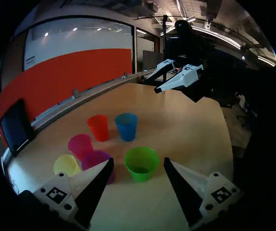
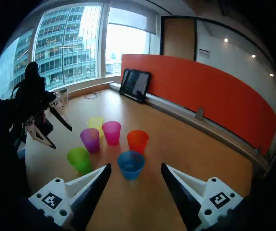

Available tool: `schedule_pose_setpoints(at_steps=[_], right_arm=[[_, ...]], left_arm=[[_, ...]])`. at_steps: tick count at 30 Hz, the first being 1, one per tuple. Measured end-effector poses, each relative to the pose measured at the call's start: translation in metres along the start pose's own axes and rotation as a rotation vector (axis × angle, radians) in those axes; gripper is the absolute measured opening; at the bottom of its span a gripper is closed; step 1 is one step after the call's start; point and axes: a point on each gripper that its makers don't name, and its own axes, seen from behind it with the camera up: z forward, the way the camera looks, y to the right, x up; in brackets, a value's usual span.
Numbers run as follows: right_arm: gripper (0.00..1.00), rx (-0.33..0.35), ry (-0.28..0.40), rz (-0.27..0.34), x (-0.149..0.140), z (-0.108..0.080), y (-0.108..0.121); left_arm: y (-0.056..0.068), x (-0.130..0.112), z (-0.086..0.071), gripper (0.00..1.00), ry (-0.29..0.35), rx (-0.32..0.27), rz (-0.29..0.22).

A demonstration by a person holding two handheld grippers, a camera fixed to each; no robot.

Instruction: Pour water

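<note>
Several plastic cups stand in a cluster on the wooden table (image 1: 184, 127). In the left gripper view the green cup (image 1: 141, 163) is nearest, between the tips of my open left gripper (image 1: 138, 169). Behind it are the purple cup (image 1: 96, 161), yellow cup (image 1: 65, 164), pink cup (image 1: 80, 145), orange cup (image 1: 98, 127) and blue cup (image 1: 127, 126). In the right gripper view my open right gripper (image 2: 136, 173) frames the blue cup (image 2: 130, 164), with the orange cup (image 2: 137, 141), pink cup (image 2: 111, 132), purple cup (image 2: 90, 139), yellow cup (image 2: 95, 124) and green cup (image 2: 79, 159) beyond. Both grippers are empty.
A dark tablet (image 2: 135, 84) leans against the orange partition (image 2: 215, 96) at the table's edge. Across the table, the right gripper (image 1: 178, 79) shows in the left gripper view, and the left gripper (image 2: 47, 123) shows in the right gripper view. Large windows (image 2: 69, 50) line the far wall.
</note>
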Motion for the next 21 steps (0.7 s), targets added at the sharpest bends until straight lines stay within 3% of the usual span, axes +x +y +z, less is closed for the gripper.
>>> schedule_pose_setpoints(at_steps=[21], right_arm=[[1.00, 0.005, -0.019, 0.000, -0.012, 0.011, 0.003]], left_arm=[[0.003, -0.036, 0.042, 0.97, -0.079, -0.020, 0.007]])
